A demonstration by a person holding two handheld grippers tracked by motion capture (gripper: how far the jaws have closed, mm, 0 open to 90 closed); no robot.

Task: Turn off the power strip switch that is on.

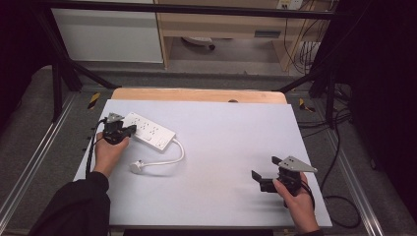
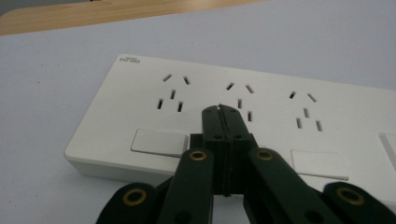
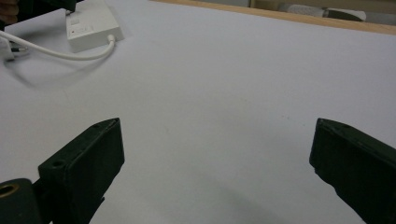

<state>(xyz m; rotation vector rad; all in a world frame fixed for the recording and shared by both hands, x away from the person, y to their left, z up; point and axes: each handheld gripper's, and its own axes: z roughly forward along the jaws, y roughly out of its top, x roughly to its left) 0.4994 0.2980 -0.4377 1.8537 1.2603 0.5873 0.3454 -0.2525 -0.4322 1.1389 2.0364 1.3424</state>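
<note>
A white power strip (image 1: 148,131) lay at the far left of the desk (image 1: 221,147), its cord (image 1: 172,156) curling to a plug (image 1: 136,166). The left tongs (image 2: 219,108), jaws pressed together and empty, hovered over its near edge. The right tongs (image 1: 264,173) stood wide open, well apart, near the desk's right front.

Near end of the power strip (image 1: 149,130) is covered by the left gripper (image 1: 119,132) in the high view; its right end is cut off in the left gripper view. Printed mark (image 2: 130,59) too small to be read. Plug (image 3: 6,49) is clipped at the right gripper view's left edge.
</note>
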